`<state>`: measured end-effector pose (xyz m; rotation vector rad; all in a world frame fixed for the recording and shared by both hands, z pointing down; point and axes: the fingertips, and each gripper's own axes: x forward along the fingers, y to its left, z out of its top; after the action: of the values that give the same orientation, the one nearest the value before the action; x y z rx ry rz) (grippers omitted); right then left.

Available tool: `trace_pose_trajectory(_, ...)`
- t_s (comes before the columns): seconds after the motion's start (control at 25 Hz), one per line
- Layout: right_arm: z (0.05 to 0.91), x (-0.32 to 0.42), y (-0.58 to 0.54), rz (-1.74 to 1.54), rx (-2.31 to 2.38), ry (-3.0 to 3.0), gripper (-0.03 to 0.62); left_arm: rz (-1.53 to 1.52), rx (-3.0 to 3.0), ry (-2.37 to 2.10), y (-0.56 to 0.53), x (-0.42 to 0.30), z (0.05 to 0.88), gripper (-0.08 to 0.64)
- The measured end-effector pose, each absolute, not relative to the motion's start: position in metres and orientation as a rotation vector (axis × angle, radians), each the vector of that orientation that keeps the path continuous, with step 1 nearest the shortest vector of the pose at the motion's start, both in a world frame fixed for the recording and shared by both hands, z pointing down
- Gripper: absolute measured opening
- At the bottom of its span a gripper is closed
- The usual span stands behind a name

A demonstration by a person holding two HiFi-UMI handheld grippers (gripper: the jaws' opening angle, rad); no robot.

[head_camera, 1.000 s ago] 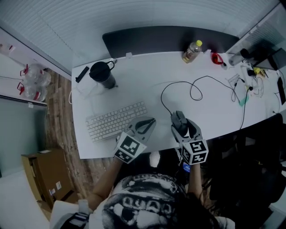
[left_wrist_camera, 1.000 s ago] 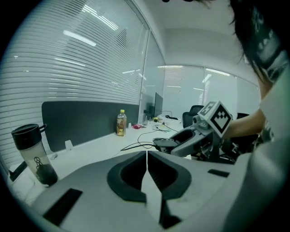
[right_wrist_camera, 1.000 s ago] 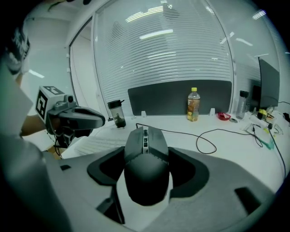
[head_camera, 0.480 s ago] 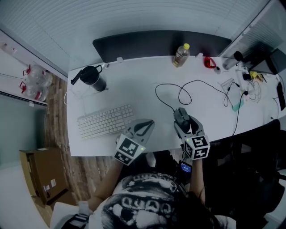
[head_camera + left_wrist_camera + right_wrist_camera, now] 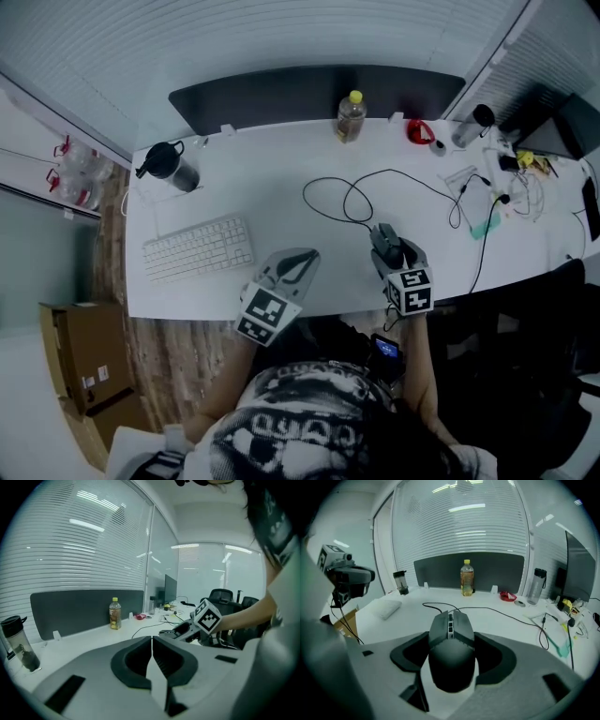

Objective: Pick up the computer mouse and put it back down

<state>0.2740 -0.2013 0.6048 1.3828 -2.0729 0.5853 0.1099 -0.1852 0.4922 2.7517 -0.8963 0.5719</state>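
Head view, right claw (image 5: pixel 387 247): closed round the computer mouse (image 5: pixel 384 241), one jaw on each flank, close to the front edge of the desk (image 5: pixel 272 192); gripped across the narrow sides, probably because those give the firmest purchase.
Head view, left claw (image 5: pixel 298 262): jaws pressed together, nothing held; parked over the desk edge well to the left of the right claw, apparently just out of the way.
Head view, cable (image 5: pixel 349 199): thin and dark, looping away ahead of the right claw; likely slack enough to allow a lift without drag.
Head view, keyboard (image 5: pixel 198 248): pale, flat, low; beyond and left of the left claw, well apart from it.
Left gripper view, jaws: dark, curved inner faces meeting along one straight seam, no gap, empty between.
Left gripper view, surroundings: bottle (image 5: pixel 114 613) with a yellow cap far ahead and slightly left; right claw off to the right.
Right gripper view, mouse: matte black, humped, smooth shell, split buttons and wheel pointing away; seated between the jaws with both dark faces touching its sides.
Right gripper view, contact with desk: impossible to tell whether resting or raised just clear.
Right gripper view, handling: hard, rounded plastic, likely to slip if the squeeze eases.
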Motion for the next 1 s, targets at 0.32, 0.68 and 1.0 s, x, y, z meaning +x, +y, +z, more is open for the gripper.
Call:
trace_pose_trajectory(0.32,0.658,0.327,-0.193,0.652,1.307,-1.996,0.291,0.576,2.707,-0.974,-0.175,0.146,0.496,0.006)
trace_pose_trajectory(0.68,0.683,0.337,-0.189,0.664,1.304,-1.975,0.293,0.625,2.684,-1.041,-0.180,0.146,0.495,0.006)
trace_pose_trajectory(1.0,0.684,0.337,-0.191,0.656,1.339,-2.035,0.310,0.680,2.688,-1.007,-0.166,0.155,0.499,0.006)
